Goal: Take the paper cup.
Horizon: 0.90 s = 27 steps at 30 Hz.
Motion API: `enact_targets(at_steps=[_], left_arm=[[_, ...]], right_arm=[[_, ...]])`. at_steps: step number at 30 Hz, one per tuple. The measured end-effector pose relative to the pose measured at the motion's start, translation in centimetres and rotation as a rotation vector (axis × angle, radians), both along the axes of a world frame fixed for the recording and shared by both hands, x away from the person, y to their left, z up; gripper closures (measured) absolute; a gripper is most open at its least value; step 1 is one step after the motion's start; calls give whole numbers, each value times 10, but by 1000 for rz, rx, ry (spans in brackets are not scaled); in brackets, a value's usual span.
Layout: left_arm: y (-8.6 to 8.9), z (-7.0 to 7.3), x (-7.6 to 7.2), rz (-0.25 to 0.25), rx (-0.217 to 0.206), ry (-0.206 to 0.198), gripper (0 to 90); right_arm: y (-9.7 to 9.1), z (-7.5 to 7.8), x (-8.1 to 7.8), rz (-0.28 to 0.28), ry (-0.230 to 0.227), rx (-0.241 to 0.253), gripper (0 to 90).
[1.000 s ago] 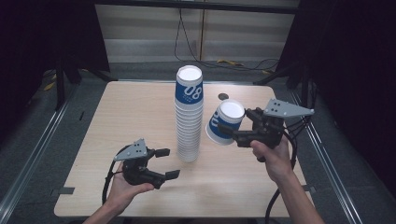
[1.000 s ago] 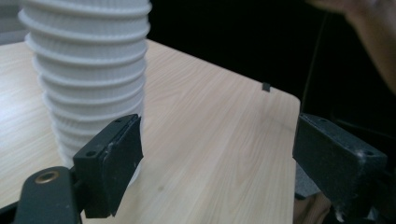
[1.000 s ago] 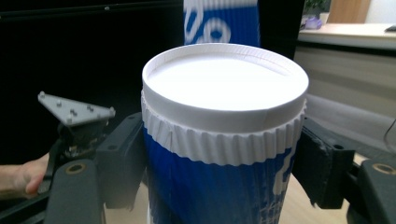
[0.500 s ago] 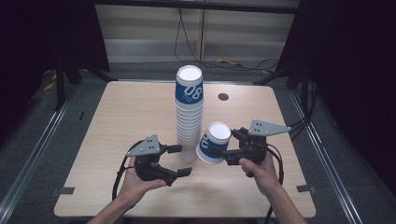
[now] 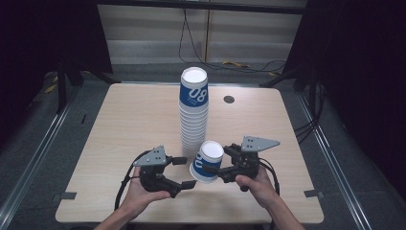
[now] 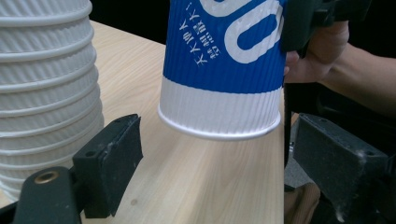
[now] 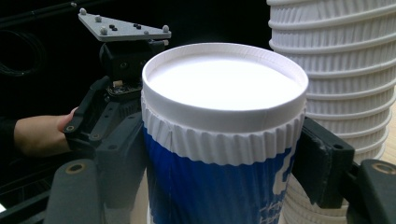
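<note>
A tall stack of upturned white ribbed paper cups [image 5: 194, 115], with a blue-printed cup on top, stands mid-table. My right gripper [image 5: 216, 161] is shut on a single blue-and-white cup [image 5: 206, 165], base up and tilted, just above the tabletop in front of the stack. In the right gripper view its pads [image 7: 121, 158] press on the cup's [image 7: 224, 88] two sides, with the stack [image 7: 345, 70] behind. My left gripper [image 5: 184, 172] stands open just left of the cup. In the left gripper view the cup's rim [image 6: 219, 126] hovers above the table between the spread jaws, the stack [image 6: 42, 93] at left.
The wooden table [image 5: 124, 124] has a small round hole [image 5: 229, 99] at its back right. Cables lie on the floor behind it and dark stands flank it. Bare tabletop stretches left and right of the stack.
My right gripper has come down and leftward with the cup, from beside the stack's middle to just above the table by the left gripper. The left hand shifted slightly right.
</note>
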<state>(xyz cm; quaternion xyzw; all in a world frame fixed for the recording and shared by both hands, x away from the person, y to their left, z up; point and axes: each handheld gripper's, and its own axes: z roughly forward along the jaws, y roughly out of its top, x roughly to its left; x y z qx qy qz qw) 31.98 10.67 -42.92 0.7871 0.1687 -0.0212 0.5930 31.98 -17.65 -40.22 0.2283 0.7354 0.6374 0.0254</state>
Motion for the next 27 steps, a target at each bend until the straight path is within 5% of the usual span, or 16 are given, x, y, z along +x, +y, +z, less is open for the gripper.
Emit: enact_targets(at_steps=[15,27], left_arm=[[-9,-4,-4,-22,46,-23,154],[-13,-7,-5,-9,35,-29,153]], right_arm=[[18,-15,-3,43,28,6,266],[26,-16,-4,53,21,10,266]])
